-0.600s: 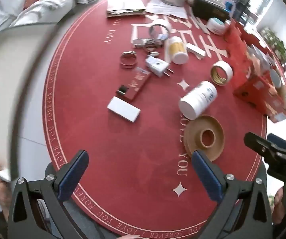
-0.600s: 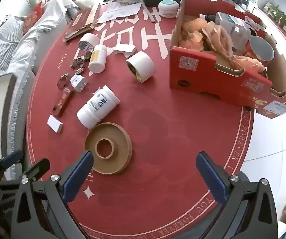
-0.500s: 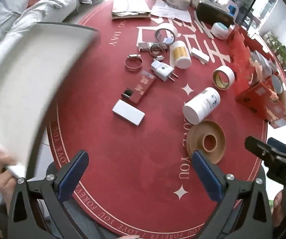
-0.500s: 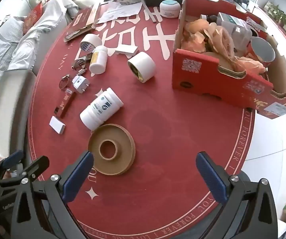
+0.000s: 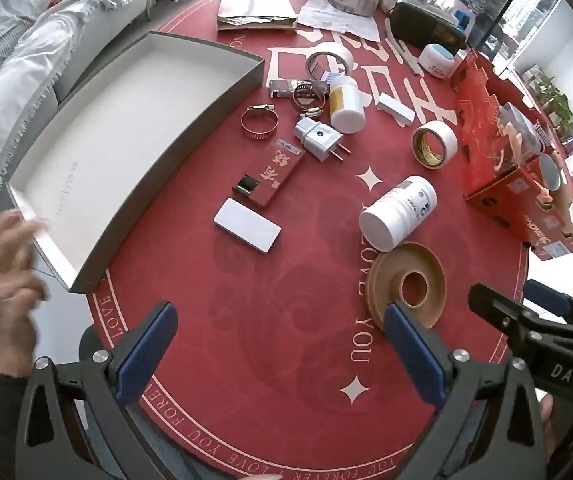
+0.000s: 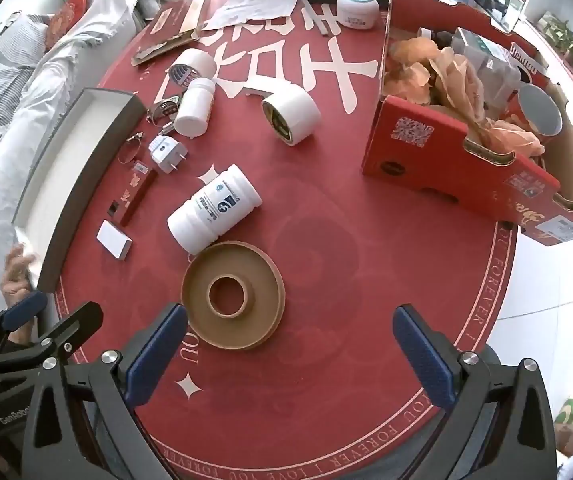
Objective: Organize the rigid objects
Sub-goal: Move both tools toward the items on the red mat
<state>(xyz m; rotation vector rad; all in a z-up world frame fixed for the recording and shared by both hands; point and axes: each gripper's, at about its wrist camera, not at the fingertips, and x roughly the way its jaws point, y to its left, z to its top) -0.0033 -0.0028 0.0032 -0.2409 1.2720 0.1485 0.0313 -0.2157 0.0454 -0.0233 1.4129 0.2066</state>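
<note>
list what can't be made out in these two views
- Red cardboard box: what lies under the peach paper is hidden, both views.
- Bare hand at the grey tray: motion-blurred, left wrist view.
- Large white bottle: label print too small, both views.
- Table's far clutter: squeezed at the fisheye edge.

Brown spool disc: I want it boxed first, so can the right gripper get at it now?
Probably yes: the right gripper is open, and the brown spool disc lies uncovered just ahead.
</note>
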